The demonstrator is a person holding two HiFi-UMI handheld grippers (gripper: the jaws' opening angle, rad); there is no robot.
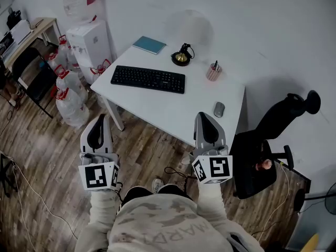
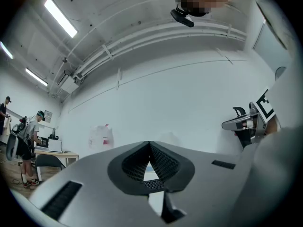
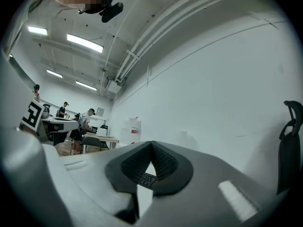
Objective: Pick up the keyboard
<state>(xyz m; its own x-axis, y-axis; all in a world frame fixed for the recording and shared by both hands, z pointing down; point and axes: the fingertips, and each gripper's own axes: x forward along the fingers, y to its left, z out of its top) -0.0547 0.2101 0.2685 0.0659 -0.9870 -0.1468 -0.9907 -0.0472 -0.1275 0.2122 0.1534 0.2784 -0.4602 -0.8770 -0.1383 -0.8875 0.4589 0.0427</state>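
**Q:** Where does the keyboard (image 1: 148, 79) lie?

**A:** Flat on the white worktop (image 1: 173, 112), in its far left part, with its long axis running along the worktop. A teal notebook (image 1: 149, 44) lies beyond it. A grey mouse (image 1: 219, 109) sits well apart to its right, near the front edge. Nothing rests on the keyboard.

**Q:** State of the two claws?

**A:** The left claw (image 1: 100, 118) and right claw (image 1: 203, 115) are both on the near side of the worktop, pointing toward it. Each gripper view shows the ribbed pads (image 2: 163, 162) meeting at the tips with nothing between them, so both claws are fully closed and empty. Neither touches the keyboard.

**Q:** How should the keyboard handle?

**A:** Judged from its shape, it is a slim, rigid black slab, probably light and much longer than a claw's reach. It looks stiff enough not to sag when lifted at two points. The keycaps would give poor purchase, and the smooth plastic edges may slip under a light grip.

**Q:** Where to take hold?

**A:** Most likely at the two short ends, one claw on each, with the jaws closing over the thin edge from top face to underside. The keyboard sits flat, which leaves little room beneath it. One jaw would probably have to slide under, or an edge would have to be tipped up first. Both claws must open before any of this. No cable can be made out.
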